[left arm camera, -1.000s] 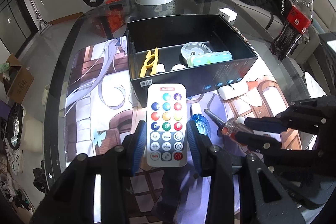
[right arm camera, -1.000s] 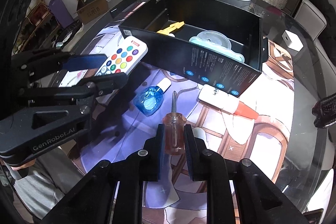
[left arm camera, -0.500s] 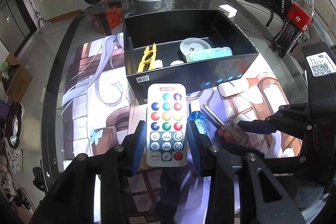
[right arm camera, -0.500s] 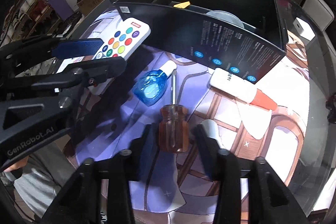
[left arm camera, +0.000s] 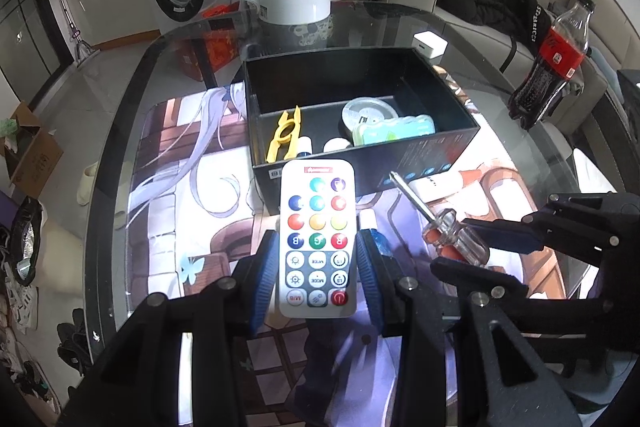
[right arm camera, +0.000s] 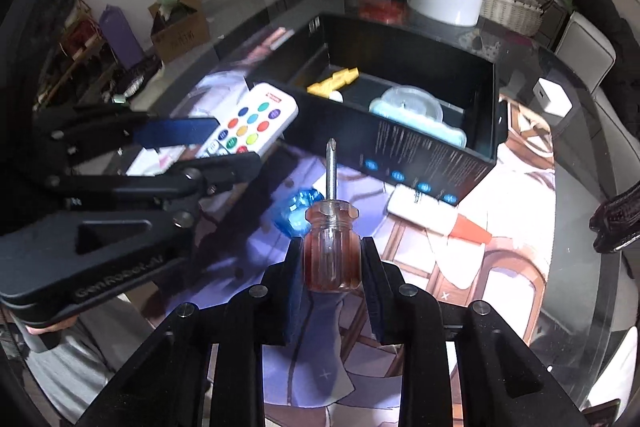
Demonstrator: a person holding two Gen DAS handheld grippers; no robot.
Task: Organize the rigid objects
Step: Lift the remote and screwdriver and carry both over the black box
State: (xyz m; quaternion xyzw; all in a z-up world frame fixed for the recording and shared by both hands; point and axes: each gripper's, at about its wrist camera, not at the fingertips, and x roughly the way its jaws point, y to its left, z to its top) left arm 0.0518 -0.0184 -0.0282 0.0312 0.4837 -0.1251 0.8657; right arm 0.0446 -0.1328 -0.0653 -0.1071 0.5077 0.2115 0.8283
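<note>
Nearest, the left claw is gripping the white remote control by its sides, while the right claw is clenching the amber-handled screwdriver, tip pointing at the box. Both are hovering above the worktop. Just beyond, a blue bottle and a white tube with an orange cap are lying on the mat, waiting. Farther on, the black box is already holding a yellow clip, a round lidded container and a pale green case. By my judgement, roughly half is done.

The right claw clamps the screwdriver by its amber handle, tip aimed at the black box; the left claw grips the remote.
</note>
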